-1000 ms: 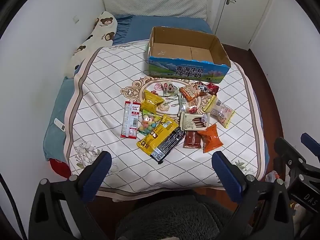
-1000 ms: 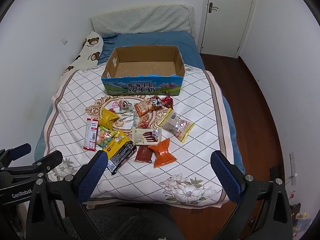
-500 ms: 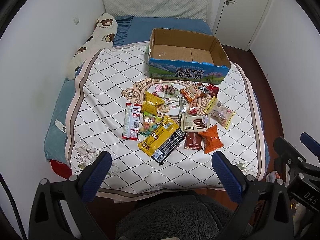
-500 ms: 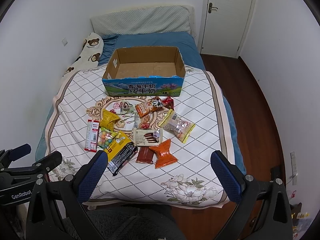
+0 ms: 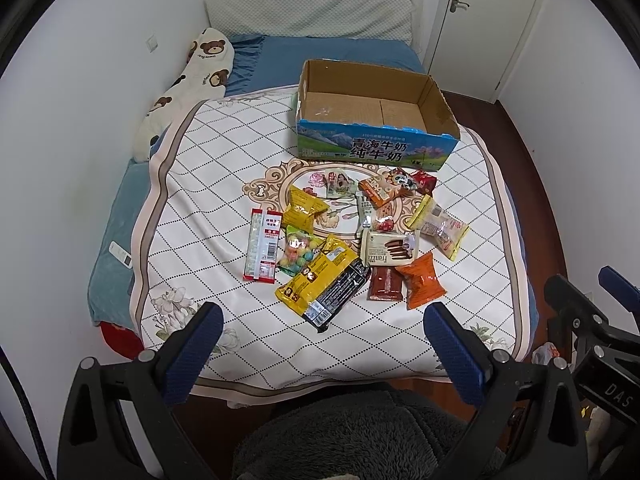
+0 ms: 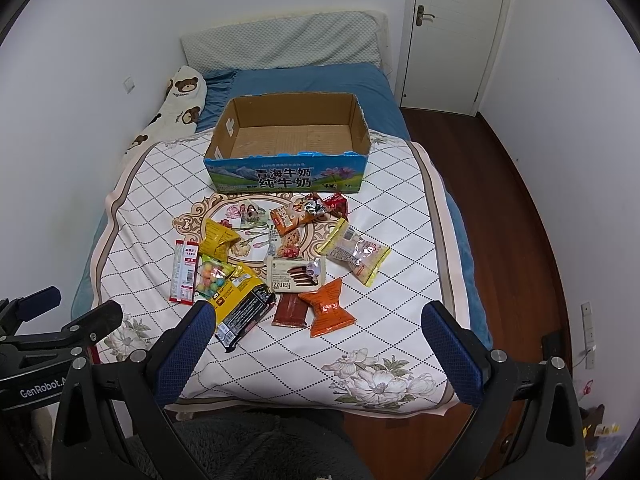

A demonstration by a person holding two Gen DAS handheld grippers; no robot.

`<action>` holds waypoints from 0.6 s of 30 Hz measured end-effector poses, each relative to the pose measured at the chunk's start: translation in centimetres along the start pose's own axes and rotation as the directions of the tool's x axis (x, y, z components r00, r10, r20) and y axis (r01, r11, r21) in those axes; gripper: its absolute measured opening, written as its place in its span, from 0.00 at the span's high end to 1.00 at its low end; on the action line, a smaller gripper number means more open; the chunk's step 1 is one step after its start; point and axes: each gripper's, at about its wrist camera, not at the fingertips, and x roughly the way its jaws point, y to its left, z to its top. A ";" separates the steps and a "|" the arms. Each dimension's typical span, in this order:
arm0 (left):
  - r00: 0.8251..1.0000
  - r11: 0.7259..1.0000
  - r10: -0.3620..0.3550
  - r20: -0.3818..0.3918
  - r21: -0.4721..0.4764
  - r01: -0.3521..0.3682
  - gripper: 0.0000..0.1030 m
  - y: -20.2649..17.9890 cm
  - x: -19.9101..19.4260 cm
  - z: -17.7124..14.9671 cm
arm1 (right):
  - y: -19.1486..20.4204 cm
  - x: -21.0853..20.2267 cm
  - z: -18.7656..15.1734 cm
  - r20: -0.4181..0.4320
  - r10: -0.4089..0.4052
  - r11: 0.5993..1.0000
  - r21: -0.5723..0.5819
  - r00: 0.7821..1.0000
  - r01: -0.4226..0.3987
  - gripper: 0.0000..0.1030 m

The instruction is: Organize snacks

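Note:
Several snack packets lie in a loose pile on the quilt, among them a yellow-black packet (image 5: 322,280) (image 6: 240,306), an orange packet (image 5: 420,280) (image 6: 328,308), a Franzzi wafer pack (image 5: 390,248) (image 6: 296,276) and a red-white strip pack (image 5: 262,250) (image 6: 183,272). An empty open cardboard box (image 5: 376,148) (image 6: 286,176) stands behind them. My left gripper (image 5: 320,328) is open and empty, held over the bed's near edge. My right gripper (image 6: 316,328) is open and empty, just short of the pile.
The bed's white diamond-pattern quilt (image 5: 208,184) (image 6: 400,208) holds everything. A bear-print pillow (image 5: 192,80) lies along the left wall. A white door (image 6: 452,32) and wooden floor (image 6: 508,184) are to the right. A grey fleece garment (image 5: 360,436) sits below the grippers.
Both views have drifted slightly nearer the bed. Nothing on the bed has moved, and both grippers stay open.

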 end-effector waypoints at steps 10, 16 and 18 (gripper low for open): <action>1.000 1.000 0.001 0.002 0.002 -0.001 0.00 -0.1 -0.1 0.3 | -0.6 -0.3 0.4 0.005 0.004 1.000 0.007 1.000 -0.004 0.00; 1.000 1.000 0.002 0.005 0.002 -0.002 0.00 -0.1 -0.3 0.7 | -0.8 -0.4 0.5 0.011 0.007 1.000 0.008 1.000 -0.007 0.00; 1.000 1.000 0.002 0.006 0.003 -0.002 0.00 -0.1 -0.3 0.9 | -0.8 -0.4 0.6 0.012 0.007 1.000 0.009 1.000 -0.007 0.00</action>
